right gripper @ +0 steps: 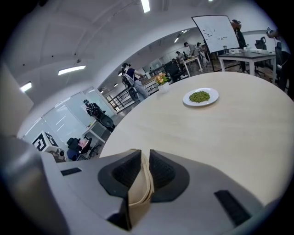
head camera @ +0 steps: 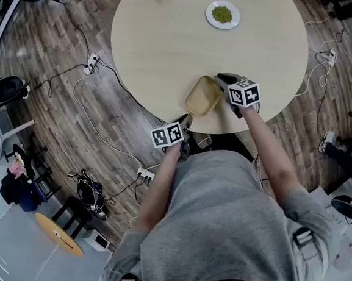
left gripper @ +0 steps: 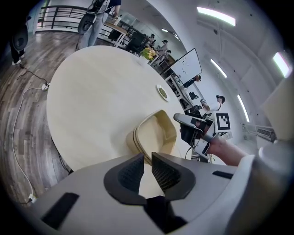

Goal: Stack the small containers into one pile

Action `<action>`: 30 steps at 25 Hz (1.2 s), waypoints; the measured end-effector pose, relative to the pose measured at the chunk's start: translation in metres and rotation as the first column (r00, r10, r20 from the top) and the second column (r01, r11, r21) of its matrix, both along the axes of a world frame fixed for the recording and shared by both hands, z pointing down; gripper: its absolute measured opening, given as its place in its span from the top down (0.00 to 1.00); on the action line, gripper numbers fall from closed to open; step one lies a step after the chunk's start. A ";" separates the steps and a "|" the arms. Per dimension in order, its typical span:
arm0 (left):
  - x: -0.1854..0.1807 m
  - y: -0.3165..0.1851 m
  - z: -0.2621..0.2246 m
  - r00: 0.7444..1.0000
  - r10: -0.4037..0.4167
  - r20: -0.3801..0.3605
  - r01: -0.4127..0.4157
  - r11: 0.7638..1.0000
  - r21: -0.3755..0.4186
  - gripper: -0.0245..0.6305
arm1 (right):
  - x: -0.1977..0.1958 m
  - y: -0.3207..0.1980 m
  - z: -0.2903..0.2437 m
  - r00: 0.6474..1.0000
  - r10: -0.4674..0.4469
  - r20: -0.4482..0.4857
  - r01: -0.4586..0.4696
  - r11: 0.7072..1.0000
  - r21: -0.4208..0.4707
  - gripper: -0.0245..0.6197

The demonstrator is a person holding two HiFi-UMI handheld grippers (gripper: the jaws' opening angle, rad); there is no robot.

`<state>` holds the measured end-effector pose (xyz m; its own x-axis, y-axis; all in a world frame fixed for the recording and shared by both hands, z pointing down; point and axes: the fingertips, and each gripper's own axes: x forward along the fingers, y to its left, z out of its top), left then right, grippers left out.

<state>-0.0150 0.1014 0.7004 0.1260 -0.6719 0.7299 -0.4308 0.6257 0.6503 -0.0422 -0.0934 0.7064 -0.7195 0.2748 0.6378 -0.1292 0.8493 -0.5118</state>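
Head view: stack of tan containers [head camera: 201,96] sits near the edge of the round table [head camera: 155,41] closest to the person, between the two tools.
Right gripper [head camera: 223,81]: touching the stack's right rim. Its own view shows the jaws pressed together on the nested rims, pinching them.
Left gripper [head camera: 185,122]: just off the table edge, below and left of the stack, not touching it. Its own view shows the jaws a little apart with only pale tabletop in the gap, nothing held.
Direction that matters: from the left gripper the stack lies just ahead and slightly to the right, close by.
Stack pose: tipped up rather than flat, mouth angled towards the right gripper's side, layered walls facing the left gripper. Exact count of nested containers can't be told.
Long axis: runs roughly from the near table edge up and away, slanting towards the right gripper.
Nearer hand: the right one already has it. The left is the free one and near enough to reach the lower left wall.
Other item: plate of green food [head camera: 222,14] far across the table, well apart, not in the way.
Loose containers: none seen elsewhere on the table, so the pile looks about complete (judgement).
Next need (judgement): level the stack and set it down.
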 end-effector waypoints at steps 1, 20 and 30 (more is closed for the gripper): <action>-0.002 0.001 -0.004 1.000 0.002 0.013 -0.003 1.000 0.012 0.87 | 0.001 -0.001 -0.005 1.000 0.015 0.017 -0.015 1.000 0.003 0.86; -0.038 -0.051 -0.073 0.804 0.415 0.425 -0.510 0.850 0.134 0.92 | 0.097 0.033 -0.051 0.982 0.186 0.024 -0.185 0.946 0.267 0.95; -0.039 -0.061 -0.109 0.582 0.549 0.599 -0.742 0.660 0.117 0.93 | 0.119 0.062 -0.084 0.957 0.284 0.063 -0.287 0.888 0.360 0.95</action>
